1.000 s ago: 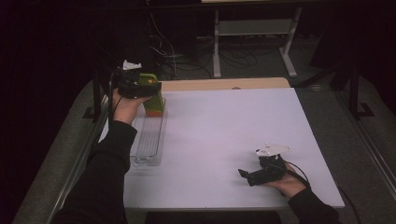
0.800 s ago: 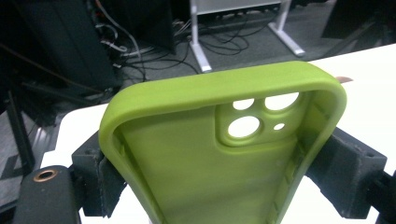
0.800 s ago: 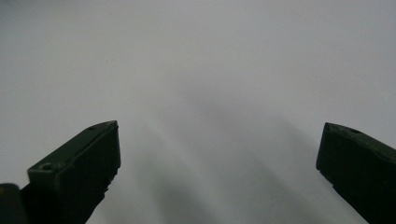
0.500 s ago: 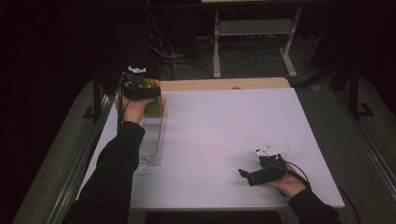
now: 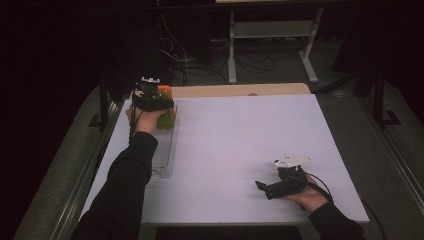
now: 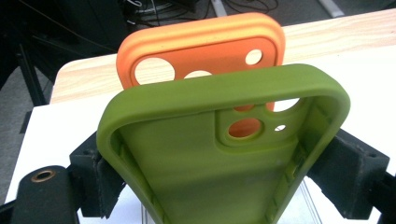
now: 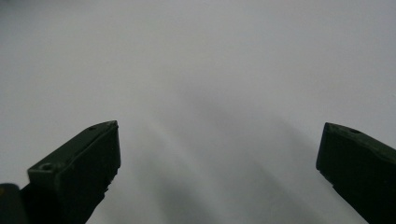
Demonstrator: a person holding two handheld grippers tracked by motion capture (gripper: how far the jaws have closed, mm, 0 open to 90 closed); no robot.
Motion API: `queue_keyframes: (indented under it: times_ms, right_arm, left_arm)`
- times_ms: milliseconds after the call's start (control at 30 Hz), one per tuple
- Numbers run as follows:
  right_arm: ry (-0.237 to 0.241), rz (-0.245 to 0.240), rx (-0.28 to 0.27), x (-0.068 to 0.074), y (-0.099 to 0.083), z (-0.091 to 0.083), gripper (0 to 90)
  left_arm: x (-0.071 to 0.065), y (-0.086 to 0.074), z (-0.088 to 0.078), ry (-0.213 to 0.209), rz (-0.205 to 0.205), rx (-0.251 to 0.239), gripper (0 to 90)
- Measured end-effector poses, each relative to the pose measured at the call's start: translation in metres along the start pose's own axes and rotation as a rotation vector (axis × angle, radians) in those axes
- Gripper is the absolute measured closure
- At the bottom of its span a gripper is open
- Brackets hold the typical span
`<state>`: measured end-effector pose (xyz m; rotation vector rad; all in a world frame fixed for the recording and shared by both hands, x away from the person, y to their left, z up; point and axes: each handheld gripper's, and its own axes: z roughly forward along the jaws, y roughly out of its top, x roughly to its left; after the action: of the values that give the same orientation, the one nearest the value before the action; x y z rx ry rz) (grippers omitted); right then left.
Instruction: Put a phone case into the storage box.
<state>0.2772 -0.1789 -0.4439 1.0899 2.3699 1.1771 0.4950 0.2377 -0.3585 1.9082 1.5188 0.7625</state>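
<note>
Ur left tongs point(image 6: 219, 186) just started easing off the green case point(image 6: 224, 154), slotting it upright behind the orange case point(image 6: 201, 51) in the clear rack point(image 5: 162, 150); right tongs point(image 7: 219, 163) wide open, empty, parked on the worktop point(image 5: 240, 140).

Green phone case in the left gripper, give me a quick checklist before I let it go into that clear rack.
1. Green phone case sits between the left gripper jaws, which have just been opening: ok, pads at both side edges.
2. Case stands upright like the orange phone case behind it: ok.
3. Gap between the two cases: cannot tell, they overlap in the left gripper view.
4. Case bottom seated in the clear rack: cannot tell, hidden.
5. Right gripper out of the way: ok, open and resting on the white table.
</note>
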Motion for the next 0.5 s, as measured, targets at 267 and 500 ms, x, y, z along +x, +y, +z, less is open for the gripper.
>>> queue_keyframes:
  times_ms: [267, 500]
  right_arm:
    - [0.002, 0.001, 0.002, 0.0007, -0.0003, -0.0005, 0.0]
    - [0.002, 0.002, 0.002, 0.0009, -0.0006, -0.0006, 0.0]
  left_arm:
    - [-0.0015, -0.0012, 0.0076, 0.018, -0.003, -0.003, 12.7]
    - [-0.0013, -0.0006, 0.0094, 0.041, -0.008, -0.004, 2.0]
